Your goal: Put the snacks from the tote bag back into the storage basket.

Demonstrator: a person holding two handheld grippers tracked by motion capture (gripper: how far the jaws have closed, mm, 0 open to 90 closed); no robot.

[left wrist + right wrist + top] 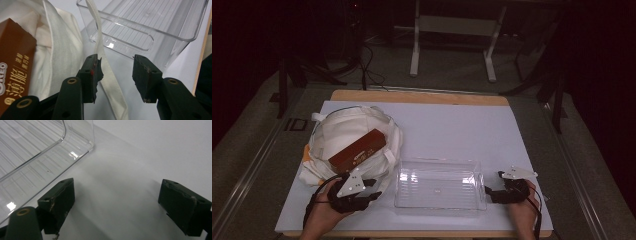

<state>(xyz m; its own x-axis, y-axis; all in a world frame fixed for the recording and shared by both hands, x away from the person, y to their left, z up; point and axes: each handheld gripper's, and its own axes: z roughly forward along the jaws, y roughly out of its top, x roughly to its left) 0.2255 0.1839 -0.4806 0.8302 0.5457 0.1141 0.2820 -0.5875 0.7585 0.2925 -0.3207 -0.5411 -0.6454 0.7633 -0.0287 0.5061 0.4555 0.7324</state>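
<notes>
Straddling bag strap (106, 67), left claw (117, 77) apart; right claw (120, 205) apart; box (15, 60) cropped.

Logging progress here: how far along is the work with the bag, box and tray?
Done: nothing visible; the clear tray is empty. In hand: the left gripper stands open around the bag strap, not pinching it. Left: the brown box lies on the white bag; the right gripper waits open beside the tray.

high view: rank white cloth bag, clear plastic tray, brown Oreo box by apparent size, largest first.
1. white cloth bag and clear plastic tray: footprints look about alike, so no ranking between them.
2. brown Oreo box: clearly smallest, lying on the bag.
</notes>
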